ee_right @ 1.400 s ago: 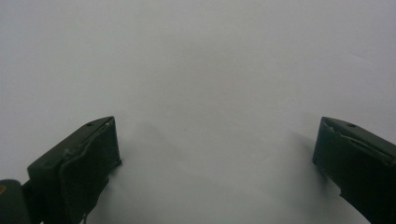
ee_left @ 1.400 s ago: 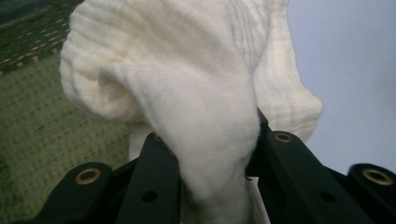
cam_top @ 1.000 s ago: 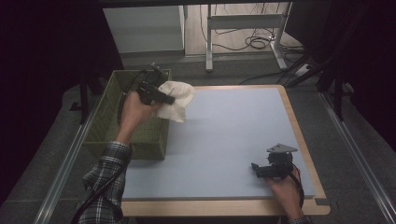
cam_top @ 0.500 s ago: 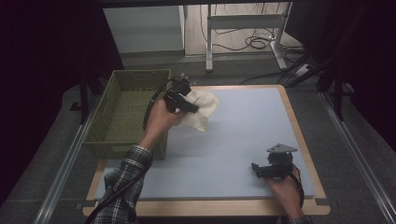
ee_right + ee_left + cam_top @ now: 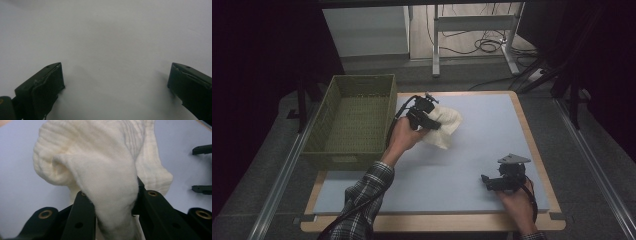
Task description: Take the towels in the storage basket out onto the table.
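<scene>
A cream knitted cloth (image 5: 447,128) hangs bunched over the blue mat (image 5: 477,145), just right of the green basket. My left gripper (image 5: 435,123) is shut on it, held by a hand in a plaid sleeve. In the left gripper view the cloth (image 5: 100,162) is pinched between the black jaws of my left gripper (image 5: 110,197) and drapes forward, hiding the fingertips. My right gripper (image 5: 486,181) rests low on the mat near the front right, pointing left. In the right gripper view my right gripper (image 5: 116,77) stands open with bare mat between its jaws.
A green woven basket (image 5: 347,159) sits at the table's left, its inside bare. The mat lies on a wooden tabletop (image 5: 534,150). Beyond the table are a white cabinet (image 5: 364,27), a metal frame and floor cables (image 5: 484,46).
My left gripper has carried the cloth rightward, from above the basket's edge out over the mat. The right gripper has stayed in place.
</scene>
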Demonstrator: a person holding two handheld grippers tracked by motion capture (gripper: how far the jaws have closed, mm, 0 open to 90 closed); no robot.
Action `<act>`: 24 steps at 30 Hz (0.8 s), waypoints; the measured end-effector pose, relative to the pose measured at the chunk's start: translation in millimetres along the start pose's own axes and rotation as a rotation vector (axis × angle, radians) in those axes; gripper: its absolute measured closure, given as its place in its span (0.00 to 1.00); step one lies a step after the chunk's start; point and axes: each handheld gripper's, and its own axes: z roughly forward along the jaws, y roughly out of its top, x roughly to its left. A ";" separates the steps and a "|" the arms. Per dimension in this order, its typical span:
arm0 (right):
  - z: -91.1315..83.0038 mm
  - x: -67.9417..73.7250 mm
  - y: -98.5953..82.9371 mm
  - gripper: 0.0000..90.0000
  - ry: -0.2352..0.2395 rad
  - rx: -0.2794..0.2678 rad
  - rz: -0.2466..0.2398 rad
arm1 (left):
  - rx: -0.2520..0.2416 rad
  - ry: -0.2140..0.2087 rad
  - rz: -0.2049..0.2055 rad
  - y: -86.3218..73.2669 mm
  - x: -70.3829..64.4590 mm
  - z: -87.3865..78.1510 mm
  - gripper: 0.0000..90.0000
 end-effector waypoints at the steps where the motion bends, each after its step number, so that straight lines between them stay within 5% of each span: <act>1: 0.0 0.0 0.0 0.01 0.000 0.000 0.000 | -0.005 0.000 -0.003 -2.0 -2.6 9.5 0.81; 14: 0.0 0.0 0.0 0.01 0.001 0.000 0.000 | -0.009 -0.018 -0.009 -22.2 -6.8 56.5 0.78; 19: 0.0 0.0 -0.1 0.01 0.001 0.000 0.000 | -0.023 -0.063 -0.016 -27.8 -8.1 64.6 0.59; 24: -0.1 -0.1 0.0 0.01 0.002 0.000 0.000 | -0.040 -0.074 0.000 -33.1 -9.8 55.6 0.39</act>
